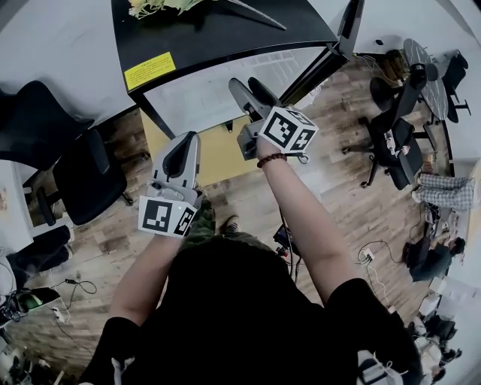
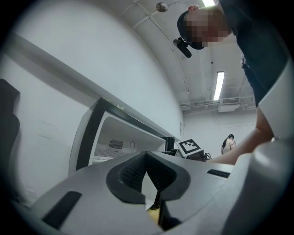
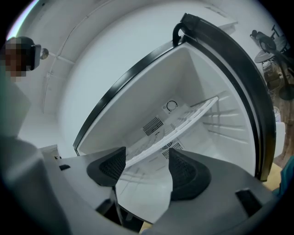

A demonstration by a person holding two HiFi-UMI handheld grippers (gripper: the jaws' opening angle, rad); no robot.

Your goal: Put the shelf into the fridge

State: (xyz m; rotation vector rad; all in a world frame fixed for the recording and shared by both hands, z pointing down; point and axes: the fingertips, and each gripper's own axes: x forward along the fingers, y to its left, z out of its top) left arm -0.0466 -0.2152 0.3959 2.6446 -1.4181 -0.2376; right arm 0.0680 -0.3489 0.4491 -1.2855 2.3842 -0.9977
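Observation:
The small black fridge (image 1: 225, 34) stands open in front of me, its door (image 1: 347, 26) swung to the right. In the right gripper view the white wire shelf (image 3: 183, 121) lies inside the white fridge cavity (image 3: 202, 78), slanting across the picture. My right gripper (image 3: 142, 165) points level at the opening, jaws apart, with nothing between the pads; the shelf shows beyond them. In the head view the right gripper (image 1: 252, 94) is at the fridge's front. My left gripper (image 1: 183, 154) hangs lower left of the opening, and in its own view the left gripper (image 2: 146, 158) has its pads meeting at the tips, holding nothing.
A yellow surface (image 1: 218, 150) lies under the fridge front. Black office chairs stand at the left (image 1: 83, 177) and the right (image 1: 394, 143). A plant (image 1: 161, 6) sits on the fridge top. Cables (image 1: 75, 286) trail on the wood floor. A person (image 2: 228, 142) stands far off.

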